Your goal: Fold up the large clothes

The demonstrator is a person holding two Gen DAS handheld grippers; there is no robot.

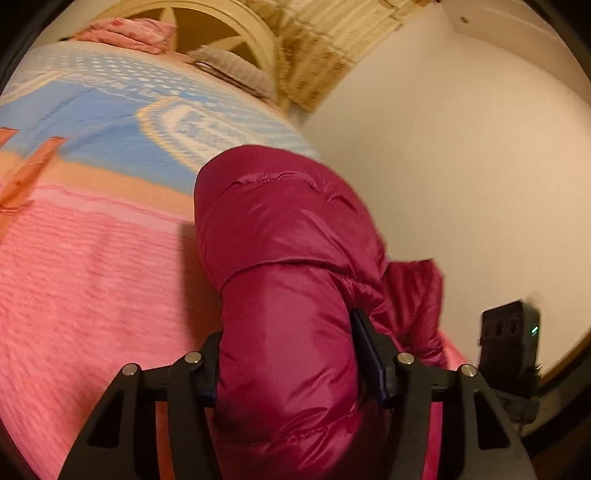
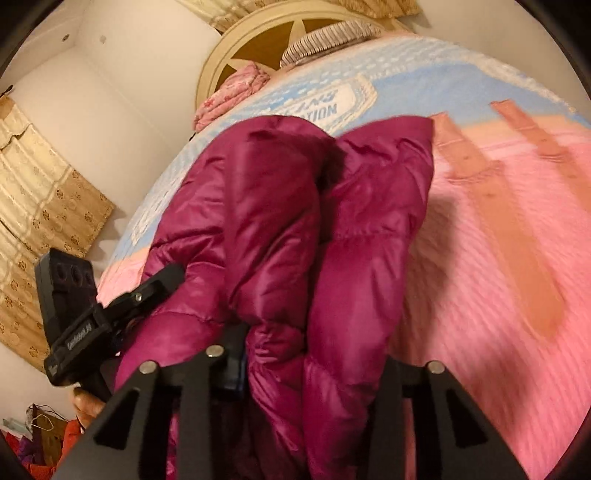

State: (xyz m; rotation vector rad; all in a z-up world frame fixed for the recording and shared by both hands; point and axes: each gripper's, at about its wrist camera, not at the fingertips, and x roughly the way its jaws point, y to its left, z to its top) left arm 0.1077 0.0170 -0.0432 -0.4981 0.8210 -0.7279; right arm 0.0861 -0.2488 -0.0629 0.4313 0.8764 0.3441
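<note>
Two sets of jaws, both clamped on one magenta down jacket (image 1: 288, 280). Left gripper (image 1: 288, 373) closed down onto a thick quilted roll of it, fabric bulging out between and over the black fingers; dark blue pad (image 1: 369, 354) of one finger pressed into the shiny shell. Right gripper (image 2: 314, 369) likewise pinched on a bunched fold of the same jacket (image 2: 280, 229), padding spilling forward in two puffy lobes. Jacket gathered and raised at the gripped end, its far part lying on the bed (image 1: 92, 266) near the edge.

Little writing legible: white lettering on the side of the black camera block (image 2: 74, 314) of the left gripper, seen from the right wrist, too blurred to read with confidence; on the bedspread (image 2: 498, 258), a white patch (image 2: 332, 99) with blue capitals ending in "ATION", upper line unreadable.

Bedspread ribbed pink nearest, then a peach band, then blue with white dots and a white bordered emblem; orange strap shapes (image 2: 517, 206) printed across the pink. Folded pink floral cloth (image 1: 129, 33) at the far end, beside a grey striped cushion (image 1: 236, 70). Behind these, a cream round headboard (image 1: 207, 26) with spokes over brown panels. Plain off-white wall (image 1: 461, 166) beside the bed; gold patterned curtain (image 2: 40, 192) hanging along it. Jumble of red and purple things (image 2: 33, 450) in the lower corner of the right wrist view, not identifiable. Much motion blur throughout.
</note>
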